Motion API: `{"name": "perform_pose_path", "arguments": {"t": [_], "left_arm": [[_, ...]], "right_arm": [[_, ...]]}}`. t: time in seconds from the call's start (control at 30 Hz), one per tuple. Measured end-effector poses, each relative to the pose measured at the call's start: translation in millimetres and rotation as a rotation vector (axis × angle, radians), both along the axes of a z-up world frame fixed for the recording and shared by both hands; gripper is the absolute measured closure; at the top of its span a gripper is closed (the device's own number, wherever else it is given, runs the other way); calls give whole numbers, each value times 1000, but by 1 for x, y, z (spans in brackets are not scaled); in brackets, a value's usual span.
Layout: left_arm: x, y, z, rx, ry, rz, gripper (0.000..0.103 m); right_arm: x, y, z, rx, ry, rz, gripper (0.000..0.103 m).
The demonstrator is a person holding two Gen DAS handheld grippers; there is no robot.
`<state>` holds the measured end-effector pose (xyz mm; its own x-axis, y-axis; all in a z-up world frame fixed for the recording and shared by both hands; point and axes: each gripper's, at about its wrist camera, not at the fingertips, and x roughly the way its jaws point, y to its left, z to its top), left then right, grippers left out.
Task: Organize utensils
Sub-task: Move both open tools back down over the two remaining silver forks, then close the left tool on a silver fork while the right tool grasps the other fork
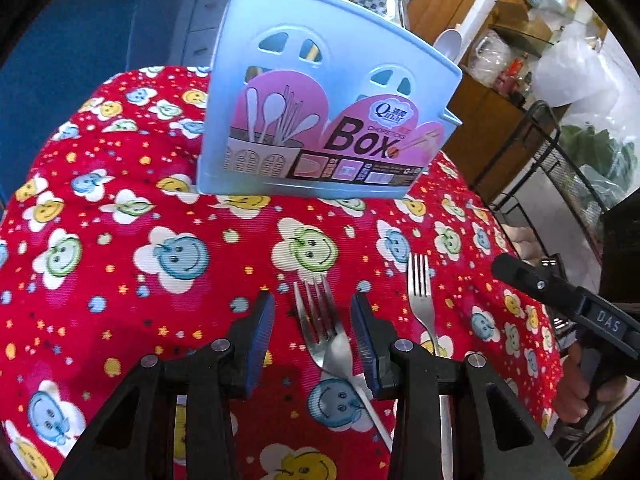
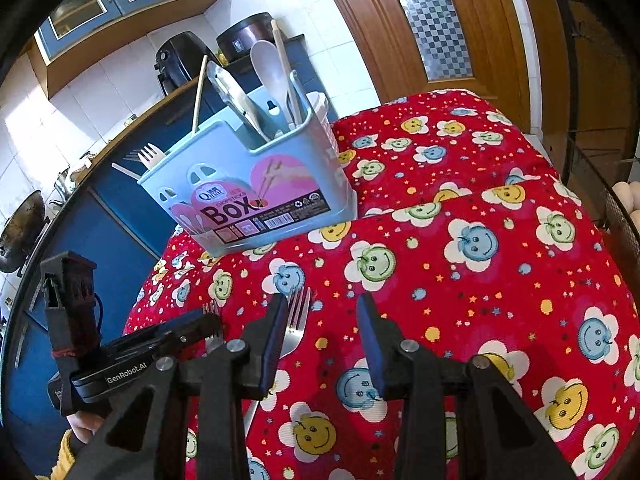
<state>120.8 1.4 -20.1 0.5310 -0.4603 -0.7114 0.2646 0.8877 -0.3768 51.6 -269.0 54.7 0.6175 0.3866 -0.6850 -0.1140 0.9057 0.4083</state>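
A light blue utensil box [image 1: 320,120] stands on the red smiley tablecloth [image 1: 160,240]; it also shows in the right wrist view [image 2: 256,192], holding a white spoon [image 2: 269,68], a metal utensil, chopsticks and a white fork [image 2: 149,156]. Two metal forks lie on the cloth. My left gripper [image 1: 313,332] is open, its fingers on either side of one fork [image 1: 320,320]. The second fork [image 1: 422,300] lies to its right. My right gripper [image 2: 322,340] is open and empty over the cloth, with a fork [image 2: 296,320] just behind its left finger.
A black wire rack [image 1: 560,184] stands right of the table. Blue cabinets [image 2: 100,248], a wooden door [image 2: 420,20] and kitchen appliances stand behind. The left gripper's body [image 2: 132,356] shows at the right wrist view's lower left.
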Motion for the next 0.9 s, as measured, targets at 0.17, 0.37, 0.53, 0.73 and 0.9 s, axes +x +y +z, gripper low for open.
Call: {"name": "perform_pose_path", "arguments": {"t": [0.17, 0.37, 0.53, 0.73, 0.9], "left_arm": [[2, -4, 1, -25, 3, -28, 76], [3, -3, -2, -67, 16, -30, 94], [-4, -2, 1, -71, -3, -25, 101], [-12, 2, 16, -5, -63, 37, 101], [-16, 19, 24, 17, -94, 98, 102]], "right_arm": [[0, 0, -4, -2, 11, -2, 64], [-1, 0, -4, -6, 12, 1, 64], [0, 3, -5, -9, 18, 7, 64], [5, 14, -7, -17, 29, 54, 64], [17, 23, -21, -4, 71, 96, 64]]}}
